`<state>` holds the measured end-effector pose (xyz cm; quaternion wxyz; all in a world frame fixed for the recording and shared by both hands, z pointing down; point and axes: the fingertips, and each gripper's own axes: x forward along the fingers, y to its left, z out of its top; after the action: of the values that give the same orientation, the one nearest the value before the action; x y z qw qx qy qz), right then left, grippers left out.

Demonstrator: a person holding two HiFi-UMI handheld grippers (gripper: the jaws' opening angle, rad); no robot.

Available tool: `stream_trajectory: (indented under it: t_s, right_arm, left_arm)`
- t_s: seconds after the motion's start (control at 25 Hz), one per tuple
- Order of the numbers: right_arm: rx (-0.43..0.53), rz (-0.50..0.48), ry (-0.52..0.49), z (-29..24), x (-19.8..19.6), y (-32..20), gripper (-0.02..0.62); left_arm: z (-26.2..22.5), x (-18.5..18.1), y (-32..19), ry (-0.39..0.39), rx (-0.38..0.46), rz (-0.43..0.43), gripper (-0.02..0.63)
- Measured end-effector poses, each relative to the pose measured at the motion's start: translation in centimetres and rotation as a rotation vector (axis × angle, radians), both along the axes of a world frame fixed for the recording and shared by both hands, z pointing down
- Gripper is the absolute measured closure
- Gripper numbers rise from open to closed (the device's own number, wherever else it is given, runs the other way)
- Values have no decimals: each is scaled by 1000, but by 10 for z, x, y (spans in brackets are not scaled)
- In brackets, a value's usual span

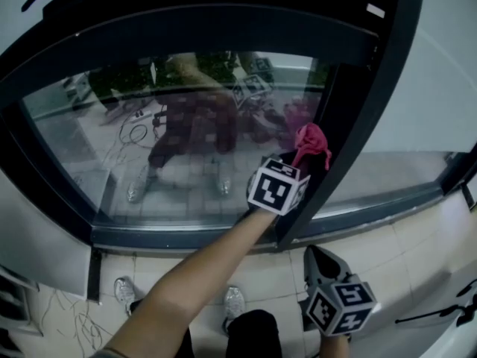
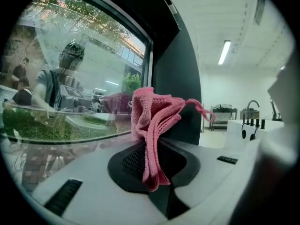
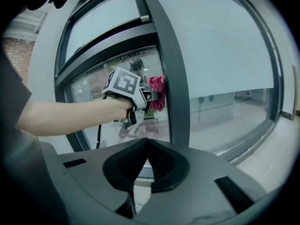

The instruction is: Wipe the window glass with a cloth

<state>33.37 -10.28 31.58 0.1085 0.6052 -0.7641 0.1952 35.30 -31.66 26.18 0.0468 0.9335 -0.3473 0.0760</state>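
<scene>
The left gripper (image 2: 151, 163) is pinching a pink cloth (image 2: 154, 121) between its jaws, the cloth bunching beyond their tips near the window glass (image 1: 112, 148) and dark frame (image 1: 361, 118). The right gripper (image 3: 146, 149) is holding its jaws together, empty.

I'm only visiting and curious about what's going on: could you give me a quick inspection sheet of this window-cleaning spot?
Surface: window glass, reflective, set in a dark frame.
Job's things: pink cloth, bunched, at the pane's right edge beside the frame's upright.
Clutter: nothing seen.
Grippers: left gripper shut on the cloth; right gripper shut, empty, held low away from the glass.
Cables: one dark cable hanging below the left gripper.
Surroundings: pale tiled floor beneath the window.
</scene>
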Motion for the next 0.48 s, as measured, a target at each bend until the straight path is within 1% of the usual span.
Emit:
stream_trajectory:
  t_s: [0.12,0.28,0.48]
  right_arm:
    - [-7,-5,7,2,-2,0,603]
    - [-9,-18,9,1,-9,-1,603]
    - [-11,-43,9,1,-24,-1,603]
  left_arm:
    - [4,-11,-2,22,7,-40,554]
    - [4,-33,-6,57,8,-98,554]
    - [10,-59,-8,58,-5,-132,554]
